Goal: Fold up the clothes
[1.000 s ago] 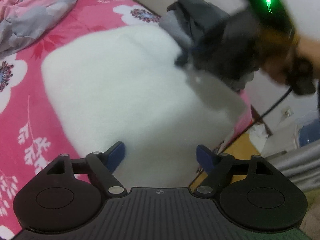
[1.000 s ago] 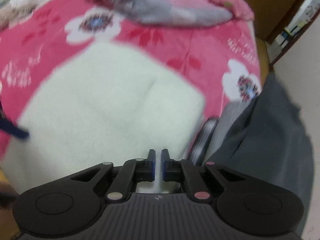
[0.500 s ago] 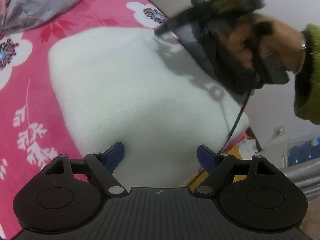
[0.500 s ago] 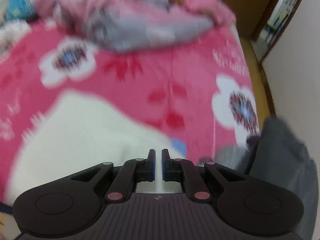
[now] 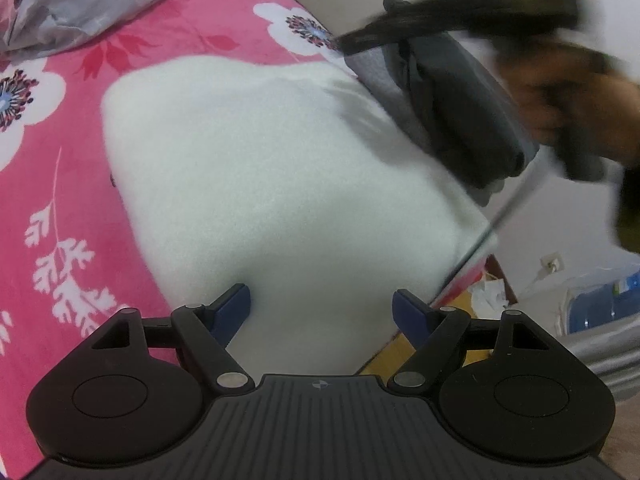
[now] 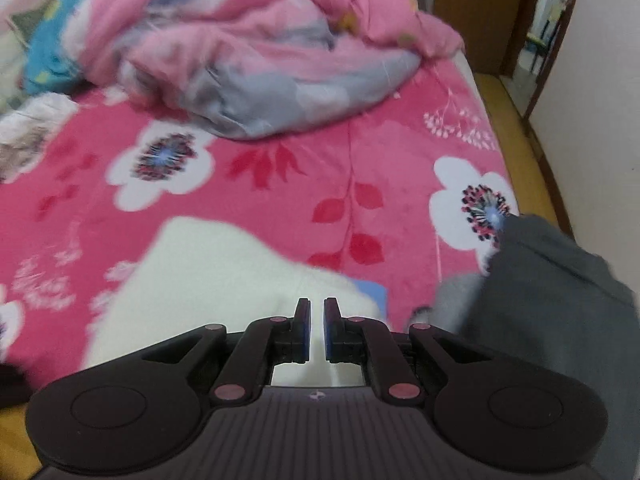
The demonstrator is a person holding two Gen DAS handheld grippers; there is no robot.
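Observation:
A white fleecy garment (image 5: 280,168) lies flat on the pink flowered bed cover (image 5: 60,208). My left gripper (image 5: 322,308) is open just above its near edge, with nothing between the fingers. The right gripper (image 6: 316,320) hovers over the garment's far corner (image 6: 208,280), its jaws almost together and holding nothing. From the left wrist view that gripper (image 5: 360,38) is a dark blur held by a hand (image 5: 572,104). A pile of grey clothes (image 5: 460,112) sits beside the white garment at the bed's edge (image 6: 552,300).
A crumpled pink and grey quilt (image 6: 260,60) fills the far end of the bed. The bed edge runs along the right, with yellow floor (image 5: 384,360) and a blue water bottle (image 5: 600,304) below. A wooden door (image 6: 480,12) stands beyond the bed.
The right gripper has lifted and tilted up away from the white garment, still shut. The left gripper has stayed open and shifted slightly over the garment's edge.

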